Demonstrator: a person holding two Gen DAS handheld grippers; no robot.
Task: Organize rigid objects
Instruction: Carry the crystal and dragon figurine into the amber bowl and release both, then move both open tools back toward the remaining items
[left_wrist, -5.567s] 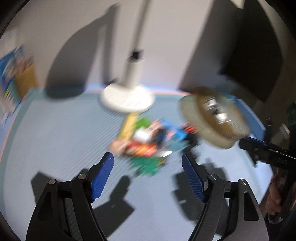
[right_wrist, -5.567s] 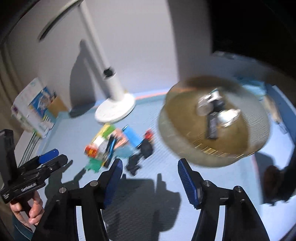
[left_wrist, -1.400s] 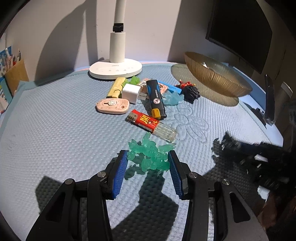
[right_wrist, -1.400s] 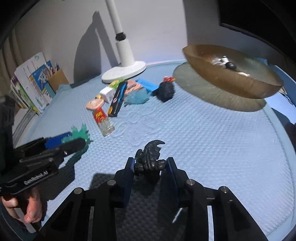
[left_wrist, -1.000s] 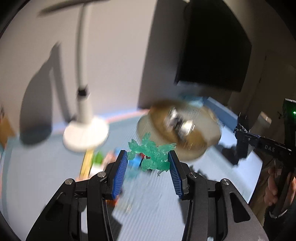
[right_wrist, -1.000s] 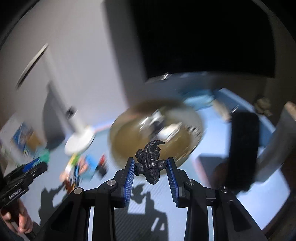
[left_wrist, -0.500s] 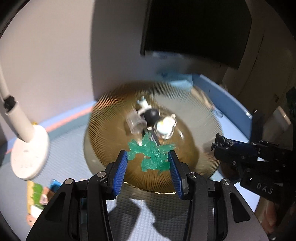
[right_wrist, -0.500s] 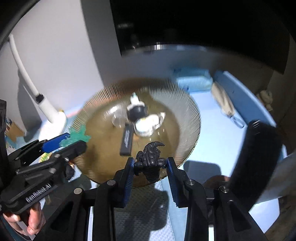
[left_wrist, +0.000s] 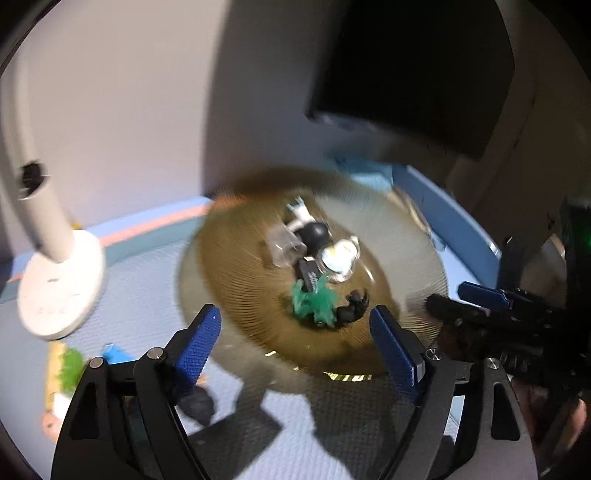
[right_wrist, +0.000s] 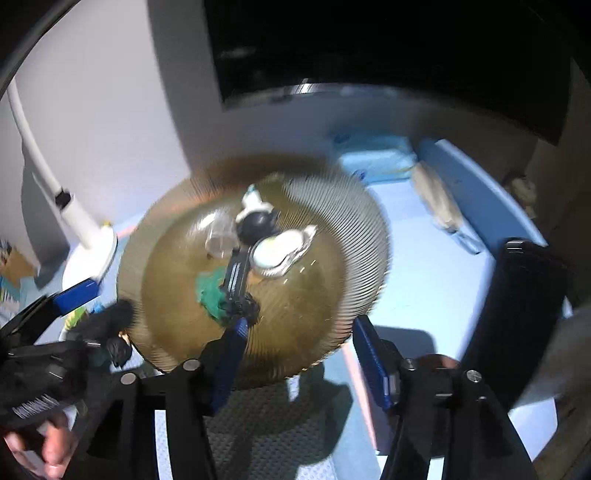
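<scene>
A ribbed amber bowl (left_wrist: 229, 280) (right_wrist: 343, 258) stands on the blue mat. In it lie a green toy figure (left_wrist: 314, 301) (right_wrist: 210, 295), a small black toy figure (left_wrist: 354, 304) (right_wrist: 247, 306), a black stick (right_wrist: 236, 273), a white round piece (right_wrist: 277, 253) and a clear piece (left_wrist: 282, 251). My left gripper (left_wrist: 299, 345) is open and empty over the bowl's near rim. My right gripper (right_wrist: 299, 354) is open and empty above the bowl's near edge. Each gripper shows in the other's view (left_wrist: 484, 295) (right_wrist: 77, 295).
A white lamp base (left_wrist: 59, 284) (right_wrist: 90, 254) stands left of the bowl. Several small objects (left_wrist: 70, 369) lie on the mat at the left. A dark monitor (left_wrist: 406, 74) is behind. A black upright object (right_wrist: 524, 314) stands at the right, near the mat's raised blue edge (right_wrist: 480, 192).
Both grippers have opened. The green figure left my left gripper and the black figure left my right gripper; both now lie in the bowl.
</scene>
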